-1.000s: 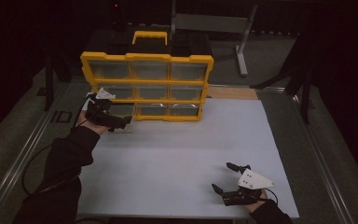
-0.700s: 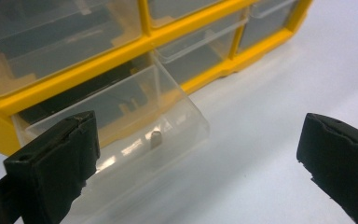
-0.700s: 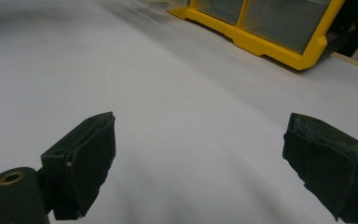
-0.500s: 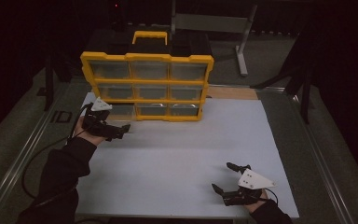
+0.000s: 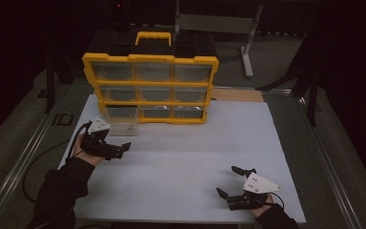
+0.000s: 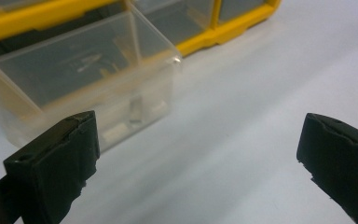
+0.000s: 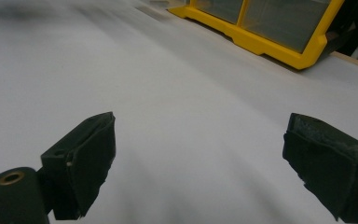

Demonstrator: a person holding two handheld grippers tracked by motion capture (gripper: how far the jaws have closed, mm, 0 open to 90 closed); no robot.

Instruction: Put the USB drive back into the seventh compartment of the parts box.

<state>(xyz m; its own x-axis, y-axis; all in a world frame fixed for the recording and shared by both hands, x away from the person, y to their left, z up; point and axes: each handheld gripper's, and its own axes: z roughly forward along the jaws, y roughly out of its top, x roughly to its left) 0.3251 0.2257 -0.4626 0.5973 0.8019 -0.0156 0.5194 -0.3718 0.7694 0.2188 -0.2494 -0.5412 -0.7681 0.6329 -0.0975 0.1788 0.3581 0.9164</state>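
Note:
A yellow organizer [image 5: 150, 88] with clear drawers stands upright at the back of the white table [image 5: 181, 152]. Its bottom-left drawer [image 5: 120, 126] is pulled out onto the table. In the left gripper view this clear drawer [image 6: 88, 88] holds a few small white parts. My left gripper [image 5: 123, 149] lies just in front of the drawer, open, jaws wide apart and holding nothing [image 6: 196, 154]. My right gripper [image 5: 226, 180] rests near the table's front right, open and holding nothing [image 7: 200, 158], pointing toward the organizer [image 7: 261, 28].
A black case with a yellow handle [image 5: 153, 37] sits behind the organizer. A metal stand [image 5: 219, 24] is at the back right. A wooden strip [image 5: 238, 94] borders the table's far right edge. A cable [image 5: 43, 162] trails from the left gripper off the table's left side.
My left gripper has drawn back from the organizer toward the table's front. The bottom-left drawer now stands pulled out, and the gripper is off it. The right gripper has stayed put.

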